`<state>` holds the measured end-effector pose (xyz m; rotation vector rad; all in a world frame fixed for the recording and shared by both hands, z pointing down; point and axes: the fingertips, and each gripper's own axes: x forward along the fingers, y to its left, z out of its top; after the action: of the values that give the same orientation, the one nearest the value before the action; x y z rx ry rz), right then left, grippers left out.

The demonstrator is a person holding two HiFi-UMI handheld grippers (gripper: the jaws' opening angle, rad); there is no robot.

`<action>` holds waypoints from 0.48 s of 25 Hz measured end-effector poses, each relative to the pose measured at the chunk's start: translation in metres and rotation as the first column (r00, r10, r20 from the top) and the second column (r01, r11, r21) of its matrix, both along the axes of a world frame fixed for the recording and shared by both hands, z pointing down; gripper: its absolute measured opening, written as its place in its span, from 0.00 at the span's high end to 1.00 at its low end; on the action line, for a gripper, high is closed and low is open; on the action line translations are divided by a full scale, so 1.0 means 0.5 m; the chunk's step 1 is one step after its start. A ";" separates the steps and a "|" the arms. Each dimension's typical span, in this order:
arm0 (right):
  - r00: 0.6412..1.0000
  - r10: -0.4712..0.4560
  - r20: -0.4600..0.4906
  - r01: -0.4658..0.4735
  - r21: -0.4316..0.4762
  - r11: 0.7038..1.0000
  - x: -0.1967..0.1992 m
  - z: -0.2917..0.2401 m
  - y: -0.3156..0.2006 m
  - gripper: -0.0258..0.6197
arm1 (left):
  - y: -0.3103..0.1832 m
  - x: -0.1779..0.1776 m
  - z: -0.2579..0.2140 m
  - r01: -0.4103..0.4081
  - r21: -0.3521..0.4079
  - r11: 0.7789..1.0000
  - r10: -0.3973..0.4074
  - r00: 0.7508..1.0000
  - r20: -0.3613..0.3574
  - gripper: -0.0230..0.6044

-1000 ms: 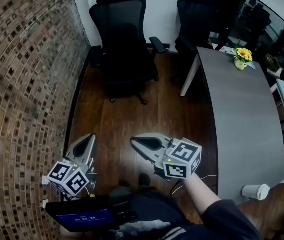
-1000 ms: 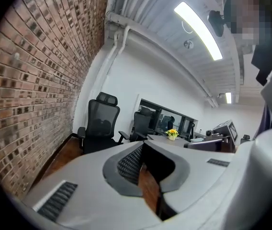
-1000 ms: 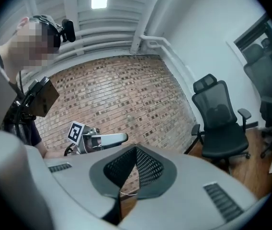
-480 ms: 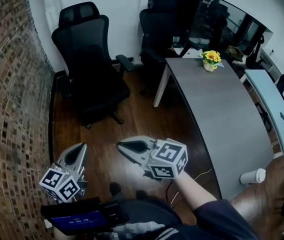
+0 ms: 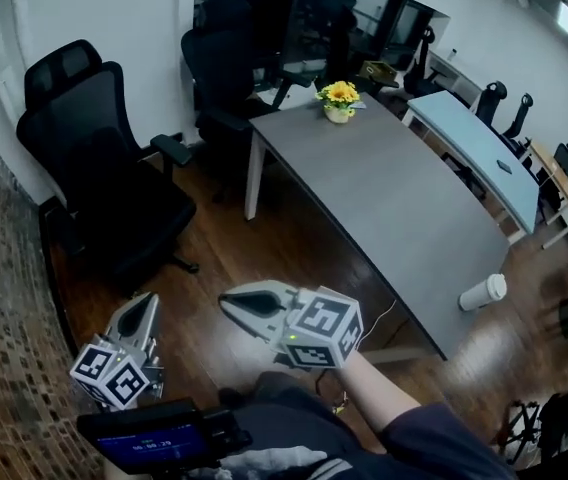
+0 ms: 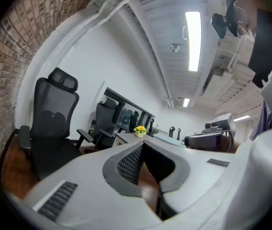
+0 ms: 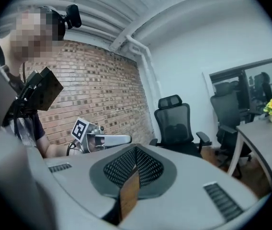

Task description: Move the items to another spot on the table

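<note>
Your left tongs and right tongs hang over the floor close in front of you, both clenched on nothing. Beyond them stands the bench, with a cup at its near end and a flowerpot at its far end. Neither is touched, so as I judge it, no item is moved yet.

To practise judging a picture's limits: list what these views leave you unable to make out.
Screen, head view: print too small to read.
Paper cup, head view: too small to tell its contents.
Table, right gripper view: cut off by the picture's edge.
Flower pot, left gripper view: too small for detail.
</note>
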<state>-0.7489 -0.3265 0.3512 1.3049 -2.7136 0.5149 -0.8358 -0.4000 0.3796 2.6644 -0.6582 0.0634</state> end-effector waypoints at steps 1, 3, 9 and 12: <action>0.999 0.042 -0.001 -0.042 -0.005 0.999 0.023 0.000 0.005 0.99 | -0.004 0.020 -0.003 -0.027 0.006 1.000 0.027 1.000 -0.002 0.93; 0.994 0.112 0.001 -0.112 -0.014 0.994 0.068 0.002 0.015 0.99 | -0.007 0.058 -0.010 -0.075 0.027 0.997 0.075 0.997 0.005 0.93; 0.986 0.166 0.001 -0.166 0.019 0.986 0.140 -0.003 -0.026 0.99 | -0.072 0.126 -0.040 -0.123 0.115 0.986 0.114 0.990 0.079 0.93; 0.986 0.165 0.031 -0.166 0.026 0.986 0.182 0.014 -0.080 0.99 | -0.135 0.155 -0.030 -0.099 0.117 0.988 0.085 0.989 0.120 0.93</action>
<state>-0.6578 -0.3666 0.3584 1.5514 -2.6582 0.5141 -0.7586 -0.4678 0.3645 2.8260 -0.5911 0.2098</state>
